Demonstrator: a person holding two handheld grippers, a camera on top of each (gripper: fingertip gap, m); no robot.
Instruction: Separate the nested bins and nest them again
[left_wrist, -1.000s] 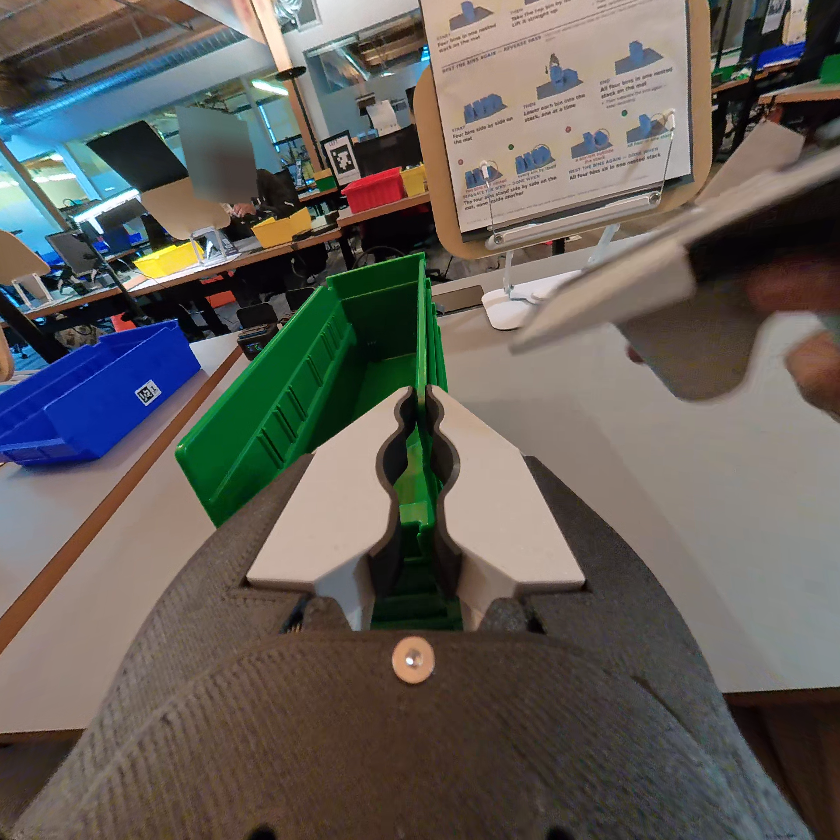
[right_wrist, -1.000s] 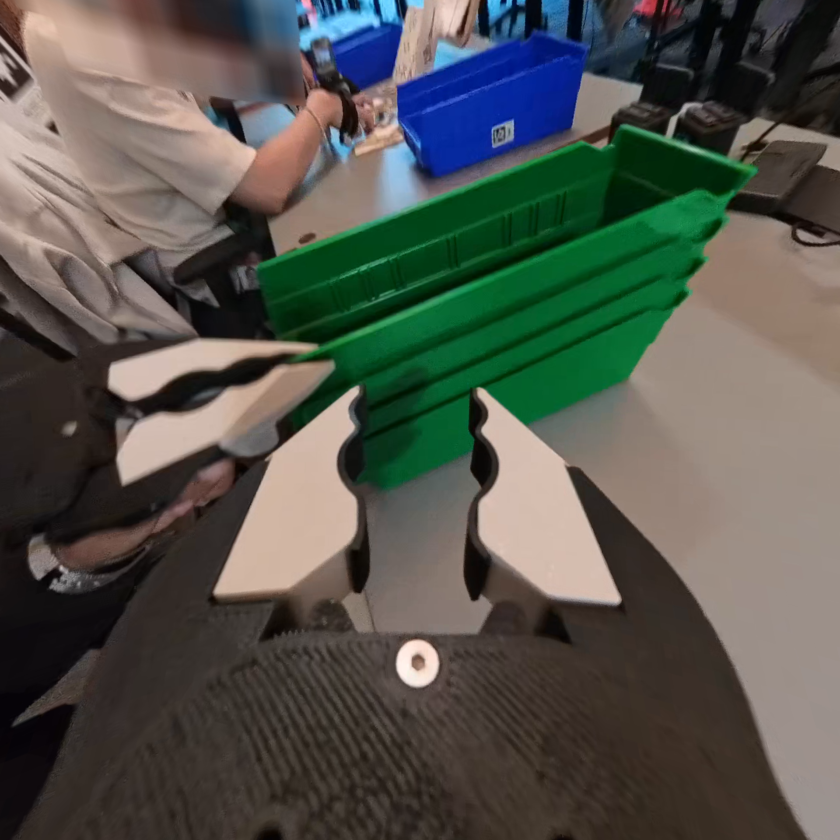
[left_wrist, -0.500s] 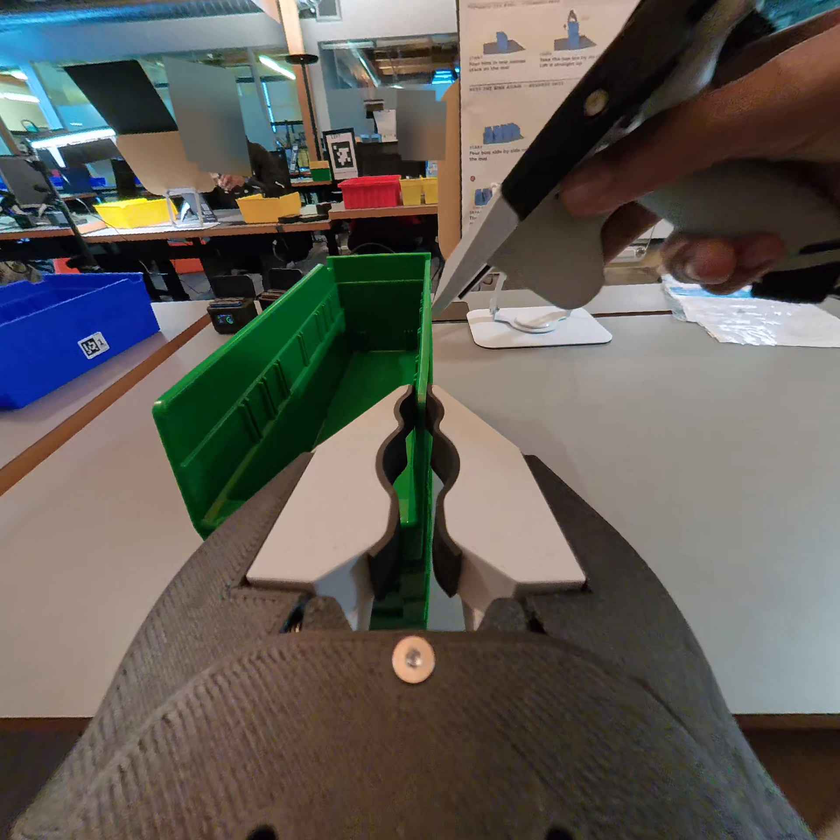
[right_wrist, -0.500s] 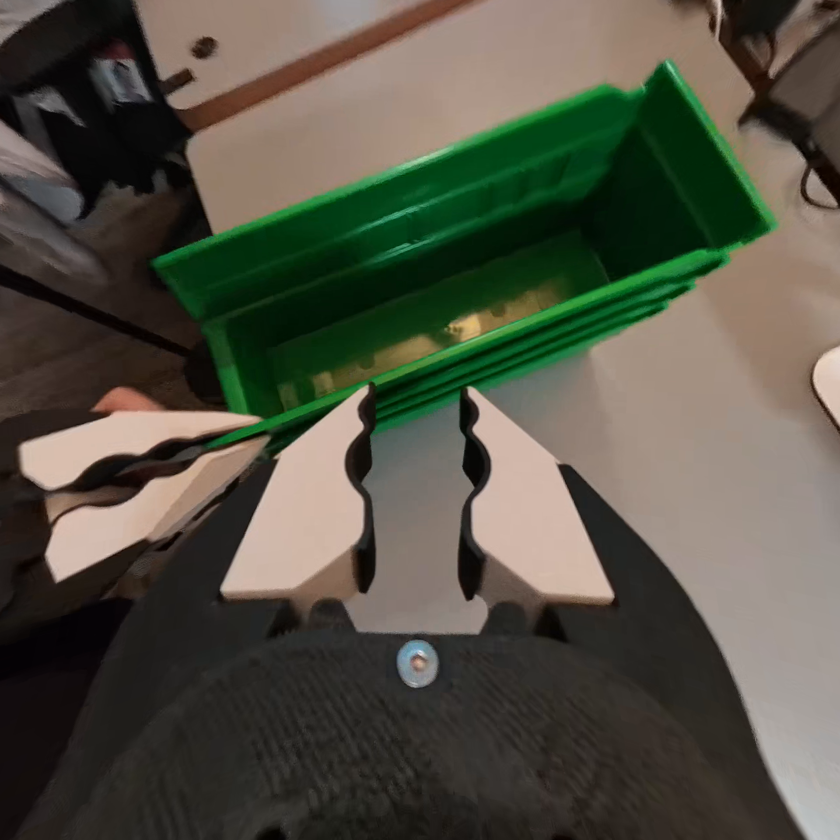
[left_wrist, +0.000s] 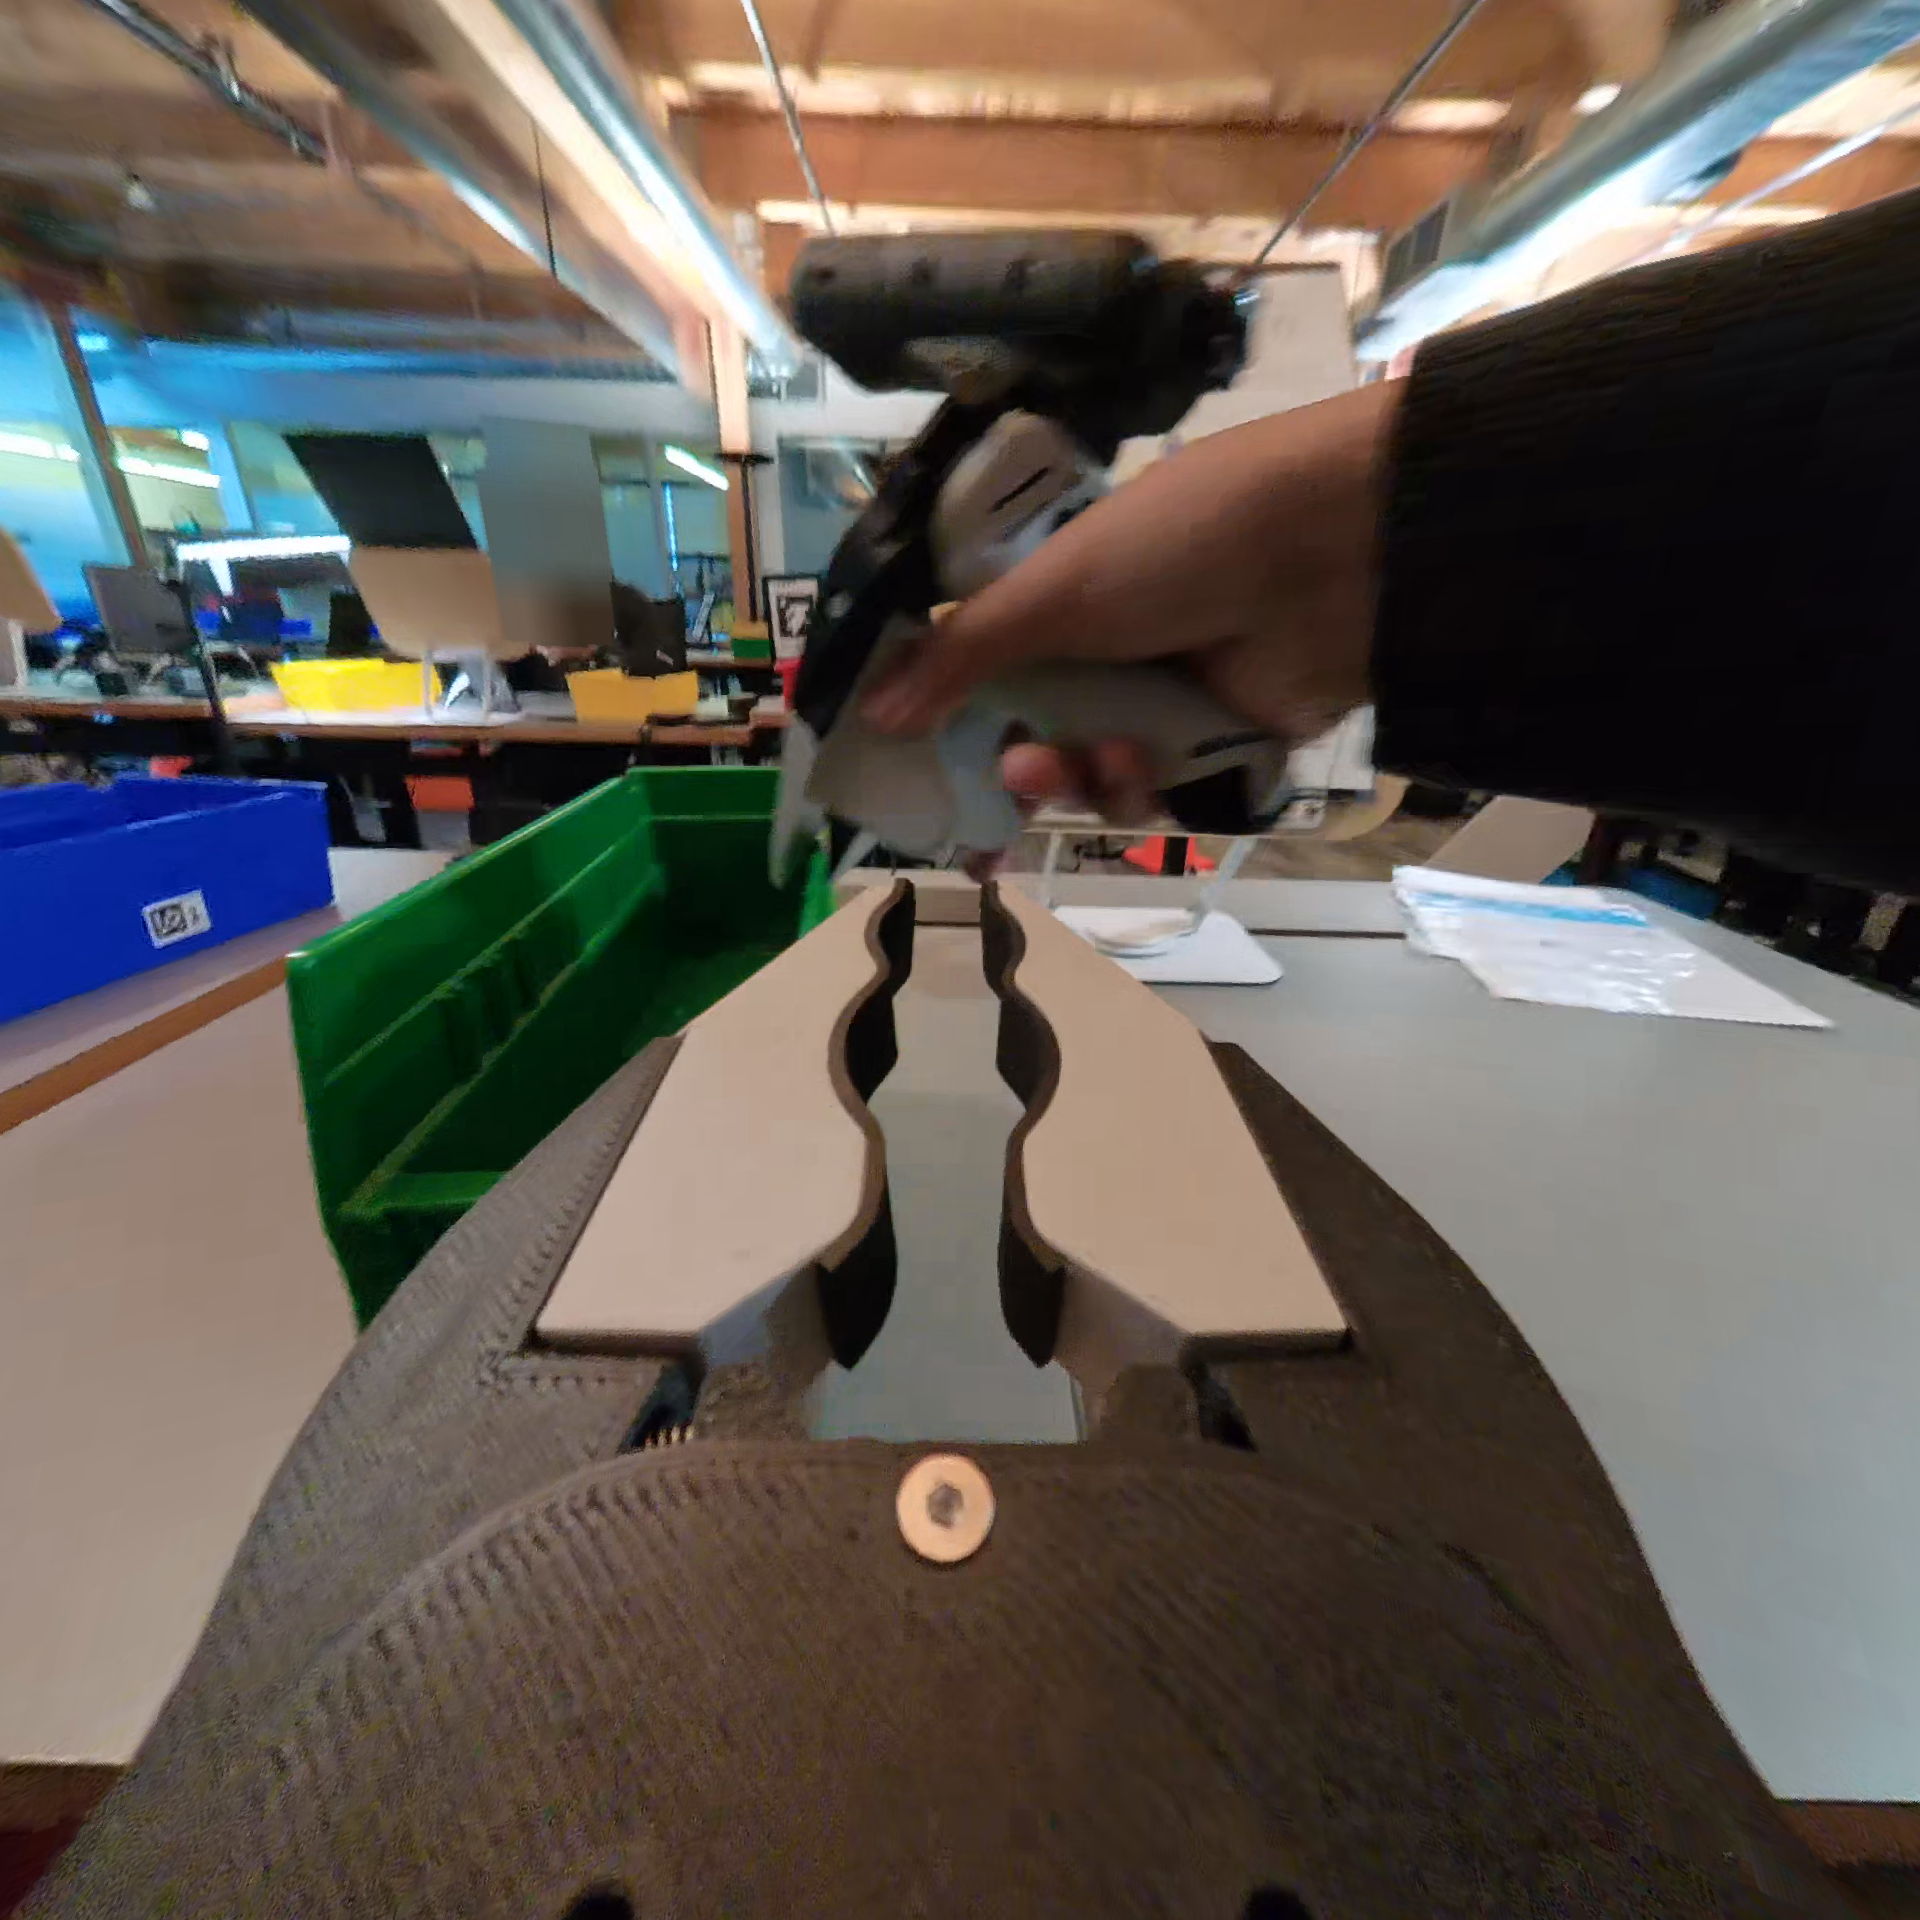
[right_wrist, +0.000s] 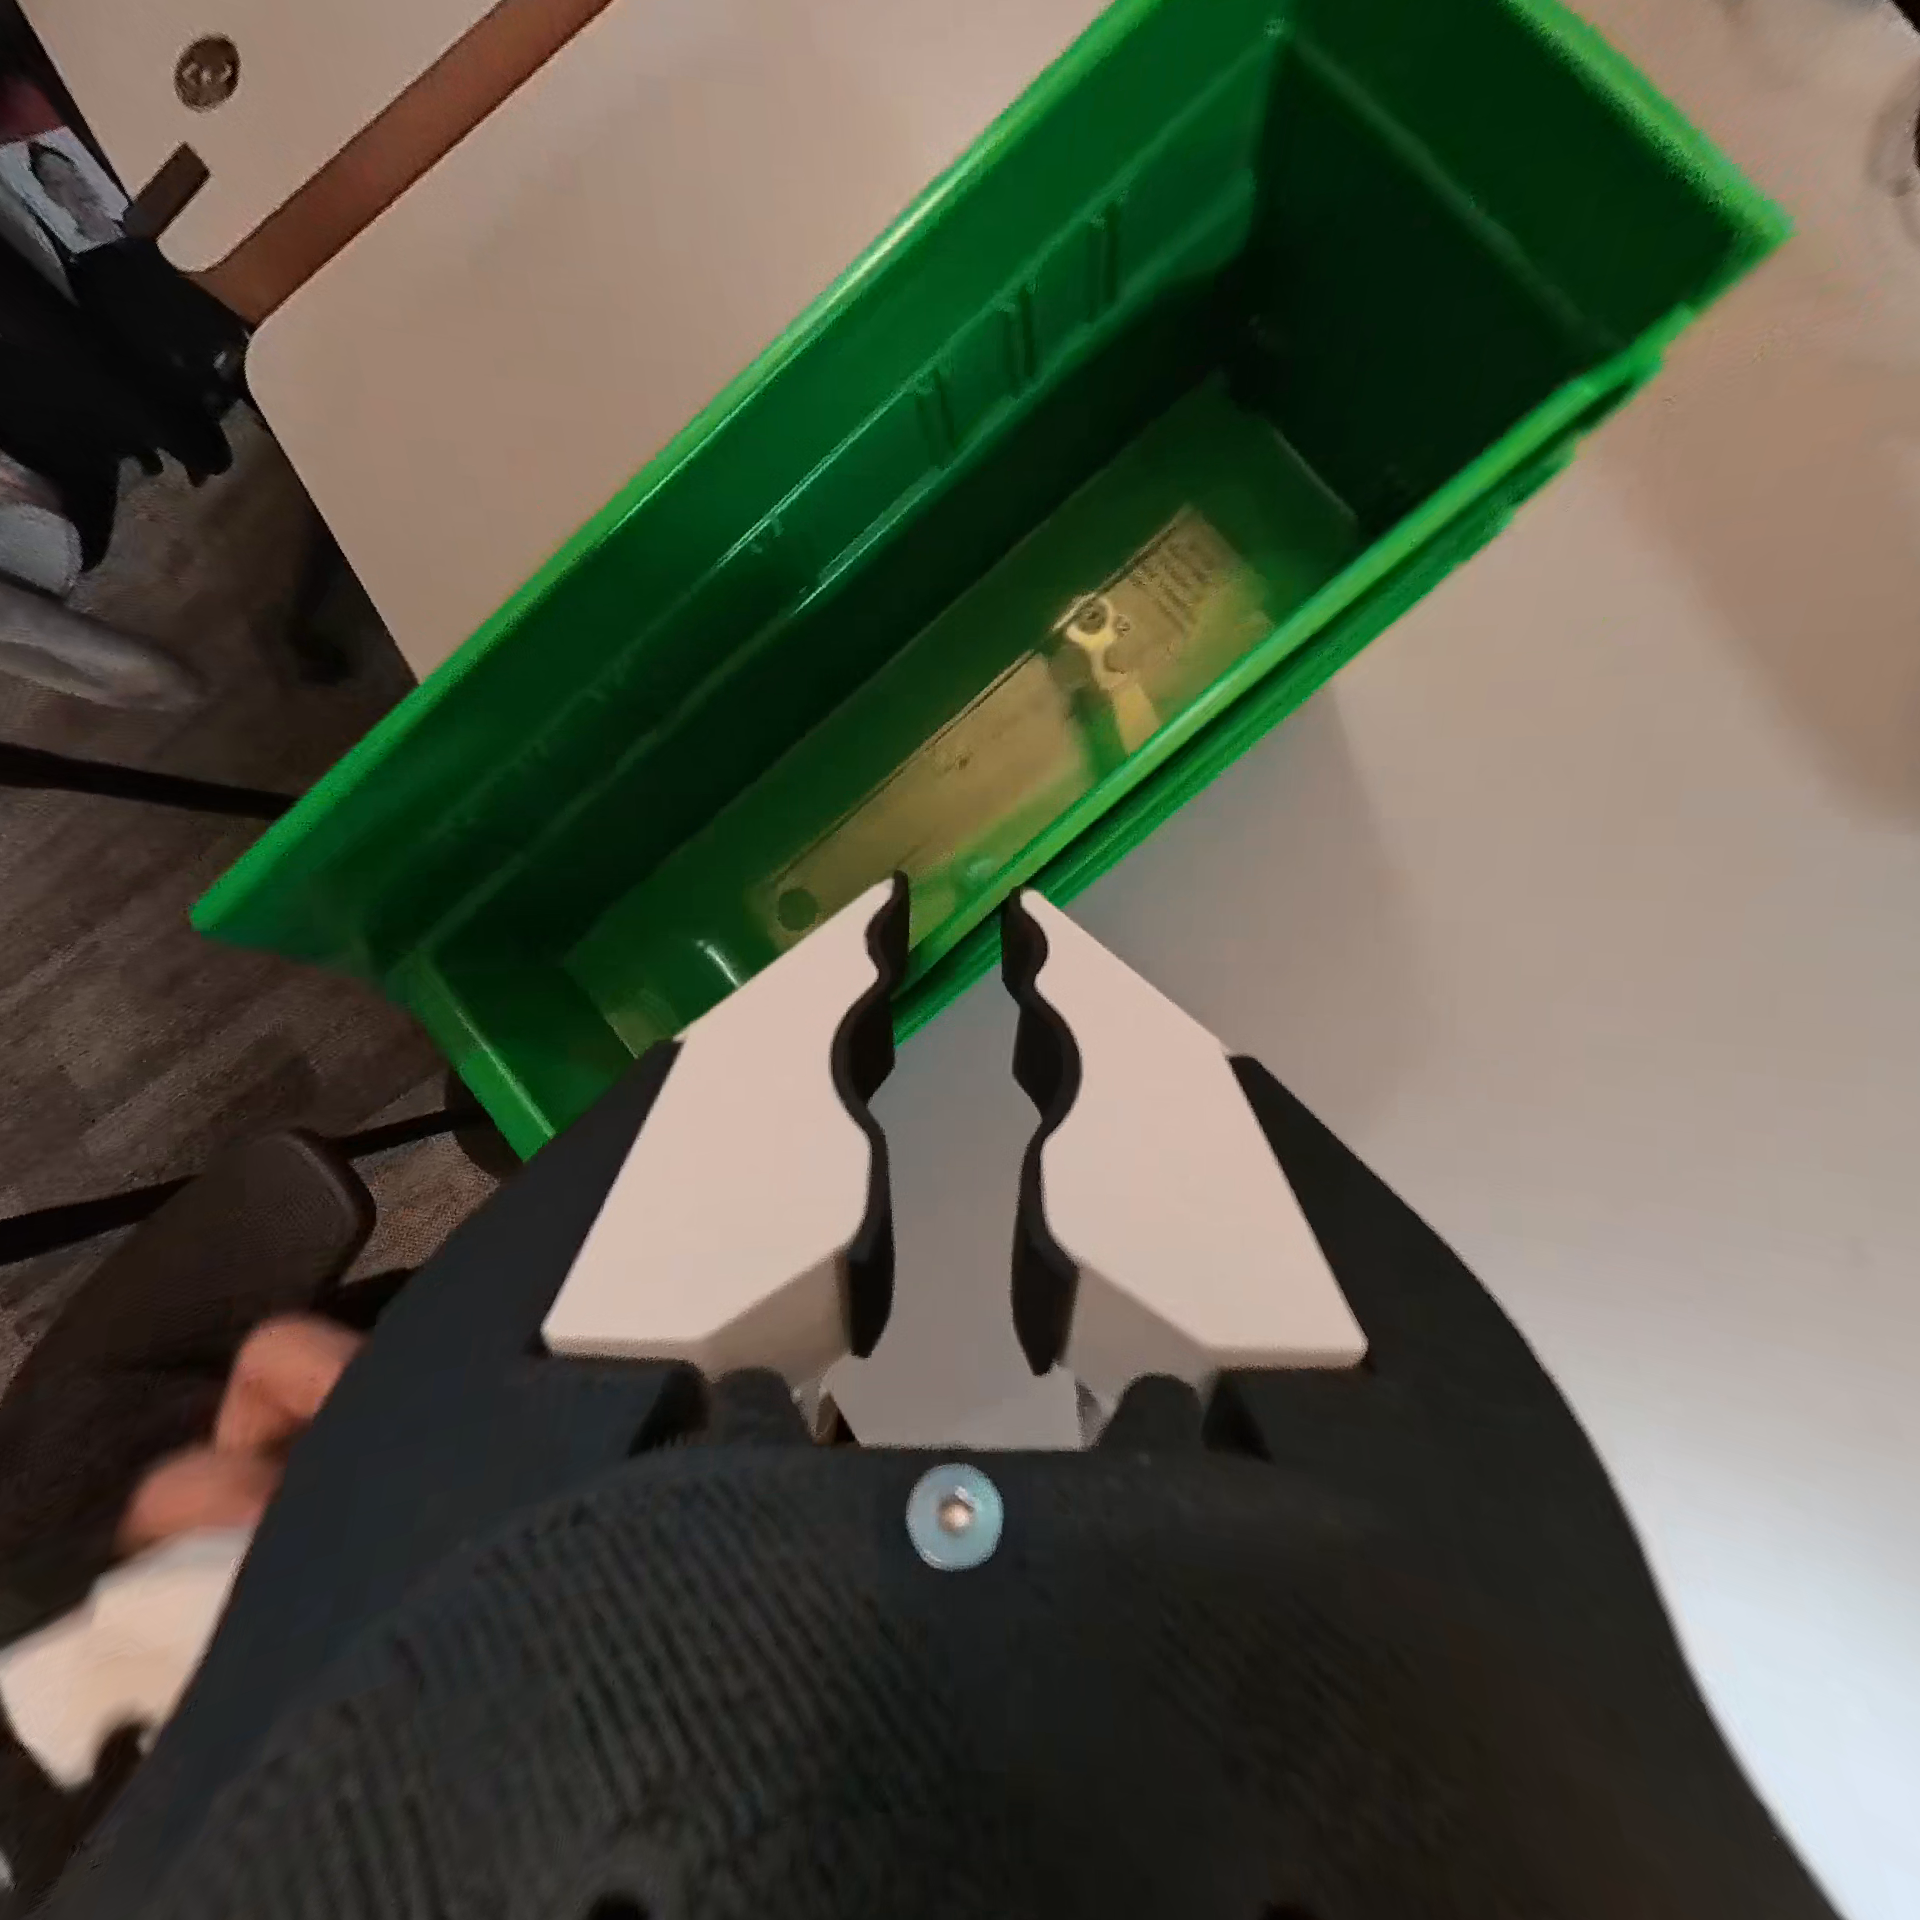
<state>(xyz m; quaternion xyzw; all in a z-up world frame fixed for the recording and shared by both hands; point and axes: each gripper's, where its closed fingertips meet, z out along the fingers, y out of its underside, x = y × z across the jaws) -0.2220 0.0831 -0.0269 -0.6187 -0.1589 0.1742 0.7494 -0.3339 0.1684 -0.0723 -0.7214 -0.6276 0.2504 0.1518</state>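
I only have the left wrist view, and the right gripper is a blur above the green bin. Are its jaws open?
Observer: Yes, open. In the right wrist view the right gripper looks down, with one finger lined up on either side of a long wall of the green bins. It is not shut on the wall.
Operator: Is that one bin or a stack?
Observer: A stack. Several layered rims run along that wall.
Operator: Is anything inside the top bin?
Observer: Nothing loose that I can see. A yellowish label lies flat on the floor.
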